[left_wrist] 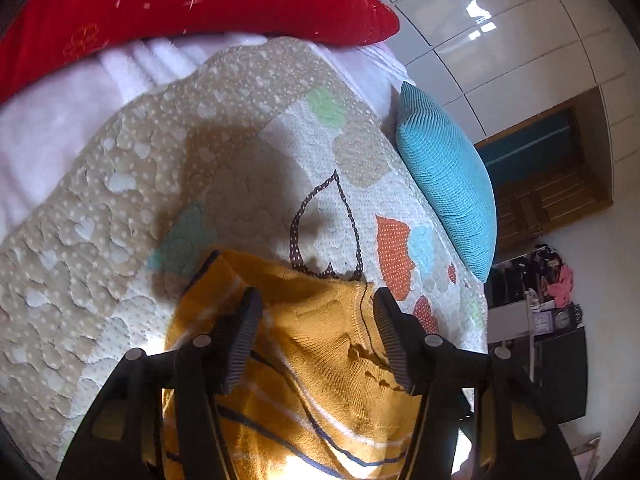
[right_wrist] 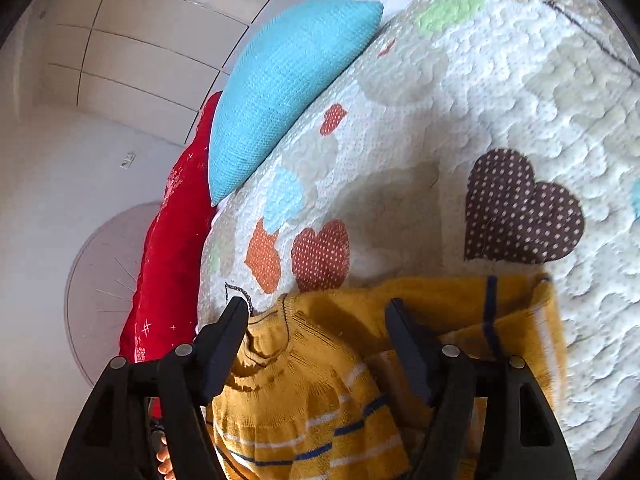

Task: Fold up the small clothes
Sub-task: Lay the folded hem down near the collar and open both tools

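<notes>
A small mustard-yellow knitted sweater (left_wrist: 312, 344) with navy and white stripes lies on a quilted bedspread (left_wrist: 120, 208). My left gripper (left_wrist: 316, 300) is open, its two fingers held just over the sweater's upper part, straddling it. In the right wrist view the same sweater (right_wrist: 320, 380) lies with its neckline to the left and a sleeve folded across on the right. My right gripper (right_wrist: 316, 308) is open above the collar area, nothing between its fingers. The sweater's lower part is hidden under the grippers.
A turquoise cushion (left_wrist: 448, 176) lies at the quilt's edge, also in the right wrist view (right_wrist: 280, 84). A red pillow (left_wrist: 180, 8) lies beyond on white bedding. The quilt (right_wrist: 500, 100) has heart patches. A tiled floor (left_wrist: 500, 32), wooden door and cluttered shelf lie past the bed.
</notes>
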The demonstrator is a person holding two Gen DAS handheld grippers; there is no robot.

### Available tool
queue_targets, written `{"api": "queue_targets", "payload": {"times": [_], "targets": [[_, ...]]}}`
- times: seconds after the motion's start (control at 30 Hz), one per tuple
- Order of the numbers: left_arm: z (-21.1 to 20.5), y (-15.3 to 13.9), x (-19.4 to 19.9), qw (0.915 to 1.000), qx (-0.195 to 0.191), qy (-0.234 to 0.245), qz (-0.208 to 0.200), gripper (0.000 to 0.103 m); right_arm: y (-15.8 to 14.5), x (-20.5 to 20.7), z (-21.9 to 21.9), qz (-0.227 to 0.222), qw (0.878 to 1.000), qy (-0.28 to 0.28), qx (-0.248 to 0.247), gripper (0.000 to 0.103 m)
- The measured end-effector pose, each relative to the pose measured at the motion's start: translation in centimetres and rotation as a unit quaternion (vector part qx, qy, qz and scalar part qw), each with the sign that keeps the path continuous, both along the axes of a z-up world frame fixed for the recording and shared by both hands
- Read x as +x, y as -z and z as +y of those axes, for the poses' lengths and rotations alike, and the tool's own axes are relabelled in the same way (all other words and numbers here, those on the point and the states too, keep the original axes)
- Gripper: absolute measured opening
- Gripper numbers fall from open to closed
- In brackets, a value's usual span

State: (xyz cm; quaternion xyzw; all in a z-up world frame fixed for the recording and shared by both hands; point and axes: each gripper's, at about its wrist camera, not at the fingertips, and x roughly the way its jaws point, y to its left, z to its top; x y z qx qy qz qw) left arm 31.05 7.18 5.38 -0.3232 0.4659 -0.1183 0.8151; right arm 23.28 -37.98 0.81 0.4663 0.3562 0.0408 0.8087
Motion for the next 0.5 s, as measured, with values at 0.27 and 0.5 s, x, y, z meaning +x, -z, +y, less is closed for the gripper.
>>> {"api": "queue_targets", "payload": {"times": [0.27,0.5], "targets": [[1.0,-2.1,-4.6,0.9959,0.09,0.004,-0.01,0.069,-3.6,-6.7,1.0,0.013,0.987,-0.024,-0.156,0.076],[-0.3,-0.7,-13.0,0.9795,0.192,0.059,-0.016,0.072,-2.9,-12.8,5.8,0.019,0.962,-0.098,-0.254,0.044]]}}
